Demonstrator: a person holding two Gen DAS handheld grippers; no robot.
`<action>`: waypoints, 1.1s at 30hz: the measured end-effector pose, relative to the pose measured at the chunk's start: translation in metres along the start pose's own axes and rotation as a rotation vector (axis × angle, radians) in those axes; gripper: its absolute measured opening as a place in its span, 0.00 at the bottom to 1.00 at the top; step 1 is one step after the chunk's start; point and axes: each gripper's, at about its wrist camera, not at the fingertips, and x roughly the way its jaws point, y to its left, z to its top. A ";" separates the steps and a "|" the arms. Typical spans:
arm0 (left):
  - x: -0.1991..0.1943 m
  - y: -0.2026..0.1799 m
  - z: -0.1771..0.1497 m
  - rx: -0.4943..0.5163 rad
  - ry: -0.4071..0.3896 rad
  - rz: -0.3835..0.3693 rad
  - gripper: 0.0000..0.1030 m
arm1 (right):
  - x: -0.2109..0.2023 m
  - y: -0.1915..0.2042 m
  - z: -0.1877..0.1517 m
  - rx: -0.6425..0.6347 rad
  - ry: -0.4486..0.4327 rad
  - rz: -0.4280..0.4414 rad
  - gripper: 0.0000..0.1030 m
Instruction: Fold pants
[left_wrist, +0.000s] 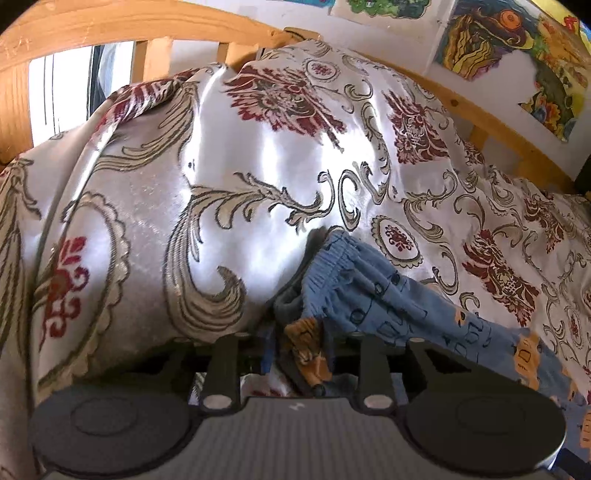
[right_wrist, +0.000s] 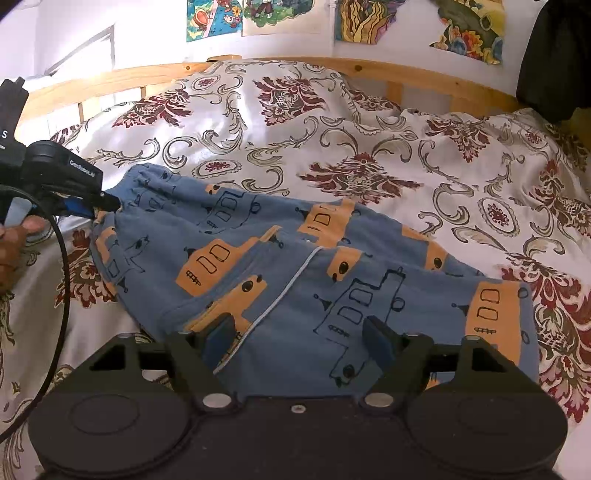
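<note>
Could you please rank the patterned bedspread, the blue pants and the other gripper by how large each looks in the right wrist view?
1. Patterned bedspread: fills most of the view.
2. Blue pants: cover the middle, lying on the bedspread.
3. Left gripper: smallest, at the left edge, shut on the pants' waistband.
Fisheye distortion makes this apparent size only.

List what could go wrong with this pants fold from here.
1. The left gripper pinches only the waistband edge of the pants; a pull could slip it free.
2. The right gripper is open over the fabric and could also catch the slippery bedspread.
</note>
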 end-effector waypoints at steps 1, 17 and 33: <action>0.001 0.001 0.000 0.000 -0.003 -0.009 0.31 | 0.000 0.000 0.000 0.003 0.001 0.001 0.76; -0.008 0.018 0.009 -0.140 -0.004 -0.118 0.17 | 0.002 0.001 -0.003 -0.004 -0.013 -0.021 0.83; -0.109 -0.092 -0.010 0.328 -0.246 -0.207 0.17 | -0.056 -0.053 0.038 -0.016 -0.039 0.003 0.86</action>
